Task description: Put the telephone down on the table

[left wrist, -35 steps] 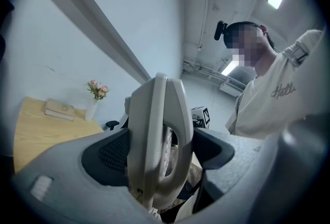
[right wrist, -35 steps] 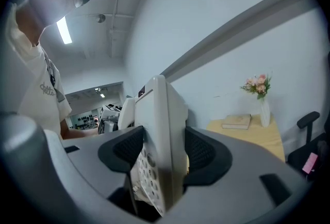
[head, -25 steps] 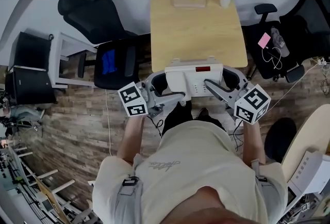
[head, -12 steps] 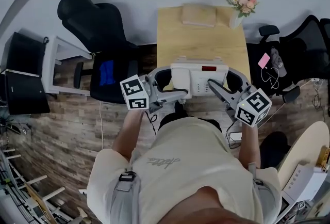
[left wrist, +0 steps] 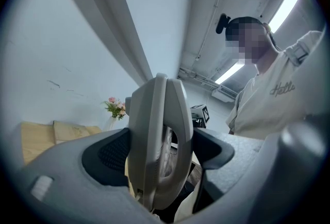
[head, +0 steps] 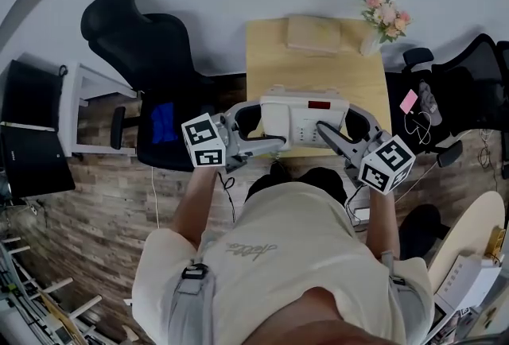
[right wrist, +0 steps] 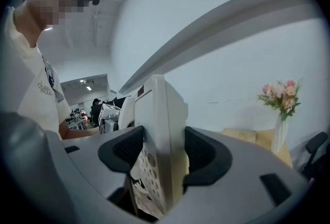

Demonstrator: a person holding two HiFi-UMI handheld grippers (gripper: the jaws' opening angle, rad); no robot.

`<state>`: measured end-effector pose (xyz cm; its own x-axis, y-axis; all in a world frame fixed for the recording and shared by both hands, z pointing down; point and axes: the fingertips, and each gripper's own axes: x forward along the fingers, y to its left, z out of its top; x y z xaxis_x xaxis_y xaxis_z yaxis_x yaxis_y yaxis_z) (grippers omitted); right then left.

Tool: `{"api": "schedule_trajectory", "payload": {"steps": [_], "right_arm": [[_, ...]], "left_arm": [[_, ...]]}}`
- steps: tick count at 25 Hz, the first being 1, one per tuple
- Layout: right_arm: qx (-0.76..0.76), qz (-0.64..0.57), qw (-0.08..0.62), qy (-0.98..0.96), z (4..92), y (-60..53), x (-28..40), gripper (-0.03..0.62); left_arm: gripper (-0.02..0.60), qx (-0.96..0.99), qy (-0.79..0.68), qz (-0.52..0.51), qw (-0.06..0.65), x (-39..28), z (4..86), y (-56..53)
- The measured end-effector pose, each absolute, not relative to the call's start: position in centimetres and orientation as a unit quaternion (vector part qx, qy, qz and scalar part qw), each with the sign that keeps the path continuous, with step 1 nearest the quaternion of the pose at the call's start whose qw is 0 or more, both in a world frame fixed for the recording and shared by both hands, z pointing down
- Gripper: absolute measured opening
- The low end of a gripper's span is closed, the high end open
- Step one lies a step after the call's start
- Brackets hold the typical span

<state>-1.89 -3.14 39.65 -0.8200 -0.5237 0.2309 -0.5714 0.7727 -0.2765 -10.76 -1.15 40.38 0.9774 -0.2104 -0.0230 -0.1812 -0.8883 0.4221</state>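
The left gripper (left wrist: 159,166) is clamping its jaws on the handset side of the telephone (head: 305,119), and the right gripper (right wrist: 157,163) is squeezing the keypad side, each closed to the phone's thickness. The telephone is hanging between them over the near edge of the wooden table (head: 318,73). A tan cushion (head: 313,33) is lying at the far edge, a white vase (head: 369,43) beside it is holding pink flowers (head: 386,14), and a black office chair (head: 139,37) is standing left of the table
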Motion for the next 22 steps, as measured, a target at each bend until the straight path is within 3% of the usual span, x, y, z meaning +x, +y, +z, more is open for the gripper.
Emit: {"api": "schedule_trajectory", "payload": {"steps": [22], "right_arm": [[0.245,0.242,0.091,-0.934,45.8,-16.0,5.9,0.239]], "left_arm": [[0.376,0.949,-0.138,-0.001,0.283,-2.8,45.9,-13.3]]}}
